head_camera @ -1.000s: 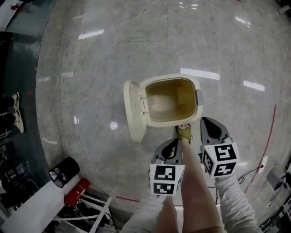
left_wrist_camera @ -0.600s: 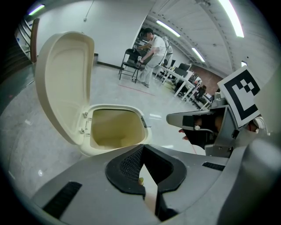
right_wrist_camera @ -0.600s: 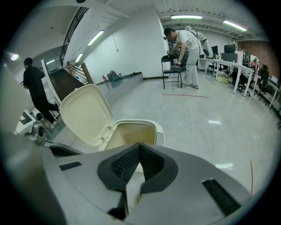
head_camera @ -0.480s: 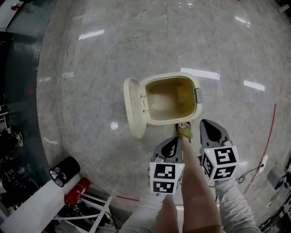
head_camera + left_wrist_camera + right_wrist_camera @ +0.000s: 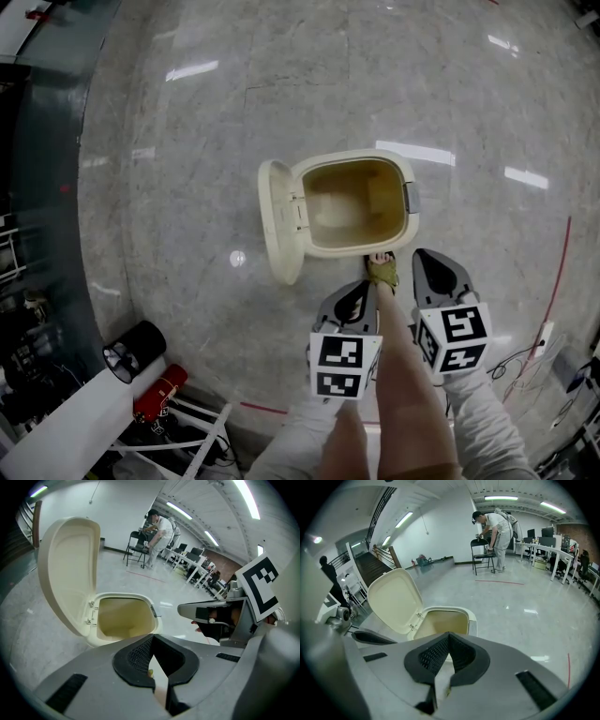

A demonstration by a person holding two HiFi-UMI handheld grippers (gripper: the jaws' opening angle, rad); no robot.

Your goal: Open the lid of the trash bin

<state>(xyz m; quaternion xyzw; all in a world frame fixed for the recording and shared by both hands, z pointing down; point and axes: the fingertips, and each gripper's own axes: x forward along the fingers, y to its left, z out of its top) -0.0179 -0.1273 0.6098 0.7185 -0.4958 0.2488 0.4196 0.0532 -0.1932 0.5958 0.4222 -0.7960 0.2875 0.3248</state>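
Note:
A cream trash bin (image 5: 405, 225) stands on the grey floor with its lid (image 5: 277, 234) swung up to the left, and the inside looks empty. A person's foot in a sandal (image 5: 382, 272) rests at the bin's front base. My left gripper (image 5: 360, 291) hangs shut and empty left of that leg, short of the bin. My right gripper (image 5: 427, 255) is shut and empty on the leg's right, near the bin's front right corner. The left gripper view shows the bin (image 5: 140, 601), its lid (image 5: 70, 573) and my left gripper (image 5: 152, 670). The right gripper view shows the bin (image 5: 472, 617), the lid (image 5: 396, 602) and my right gripper (image 5: 445, 667).
A black cylinder (image 5: 131, 354) and a red object (image 5: 157, 396) lie by a white frame at lower left. Cables (image 5: 525, 361) and a red floor line (image 5: 555, 281) run along the right. Far off, a person (image 5: 494, 531) bends over a chair, and stairs (image 5: 375, 566) rise at left.
Nothing has visibly moved: the lid stays up, the foot stays at the bin's base, and both grippers hold their places.

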